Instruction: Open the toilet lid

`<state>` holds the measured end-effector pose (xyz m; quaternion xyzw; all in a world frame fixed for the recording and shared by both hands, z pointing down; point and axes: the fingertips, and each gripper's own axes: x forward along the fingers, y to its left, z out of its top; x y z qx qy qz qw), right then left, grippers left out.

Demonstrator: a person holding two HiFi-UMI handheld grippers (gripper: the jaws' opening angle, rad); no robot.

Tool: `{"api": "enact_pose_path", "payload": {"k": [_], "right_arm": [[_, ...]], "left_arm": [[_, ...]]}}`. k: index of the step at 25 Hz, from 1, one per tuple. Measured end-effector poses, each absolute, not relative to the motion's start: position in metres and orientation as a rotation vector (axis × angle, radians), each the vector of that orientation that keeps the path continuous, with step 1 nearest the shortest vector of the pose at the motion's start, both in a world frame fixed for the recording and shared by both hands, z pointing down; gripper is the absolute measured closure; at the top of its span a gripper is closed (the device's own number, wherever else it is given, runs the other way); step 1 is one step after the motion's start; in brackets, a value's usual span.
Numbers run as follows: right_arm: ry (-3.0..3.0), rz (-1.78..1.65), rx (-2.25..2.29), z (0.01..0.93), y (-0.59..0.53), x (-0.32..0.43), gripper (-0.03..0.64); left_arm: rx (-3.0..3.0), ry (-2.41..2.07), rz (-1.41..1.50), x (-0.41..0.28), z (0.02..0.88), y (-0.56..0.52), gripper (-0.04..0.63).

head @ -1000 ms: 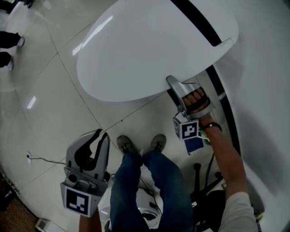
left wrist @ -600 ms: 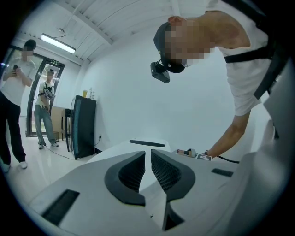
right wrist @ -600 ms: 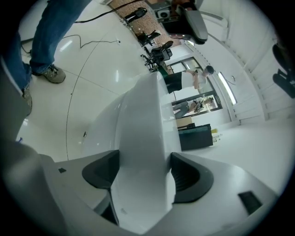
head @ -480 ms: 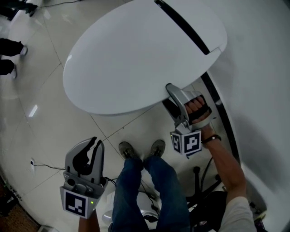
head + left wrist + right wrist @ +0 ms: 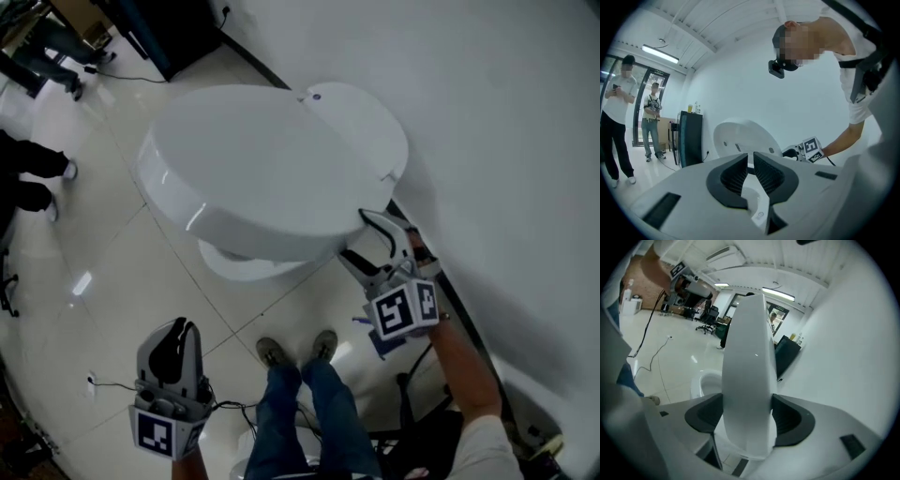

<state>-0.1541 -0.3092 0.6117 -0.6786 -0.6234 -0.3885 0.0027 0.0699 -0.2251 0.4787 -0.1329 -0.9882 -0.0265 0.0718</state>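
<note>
Right hand-held gripper [image 5: 364, 239] clamped on toilet lid [image 5: 262, 169] edge, jaws just been closing, lid between pads. Lid tilted part-open above bowl [image 5: 232, 264]. Left hand-held gripper [image 5: 178, 330] low beside person's legs [image 5: 300, 412], jaws nearly together, empty.

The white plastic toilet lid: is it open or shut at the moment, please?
Open, at least partly: the white plastic toilet lid is lifted clear of the white bowl, its edge clamped in the right gripper.

Left gripper [image 5: 751, 158] jaws together, empty; lid [image 5: 740, 136] upright beyond, right gripper [image 5: 791, 151] at its edge
</note>
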Motion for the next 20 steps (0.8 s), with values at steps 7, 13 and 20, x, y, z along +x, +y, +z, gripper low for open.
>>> {"api": "enact_pose_path", "payload": {"k": [7,13,20], "right_arm": [[-2.082,-0.821,-2.056,0.555,-0.324,-0.210,0.302],[-2.137,-0.505,-1.957,0.530,-0.334,-0.270,0.314],[-2.271,-0.133,-1.697,0.517,-0.352,-0.353,0.444]], "left_arm": [[-0.332,-3.024,-0.050,0.037,0.440,-0.228,0.566],[-0.312,-3.028,-0.103,0.013,0.435,-0.228,0.566],[-0.274,-3.041,-0.141,-0.005,0.432,-0.229,0.566]]}}
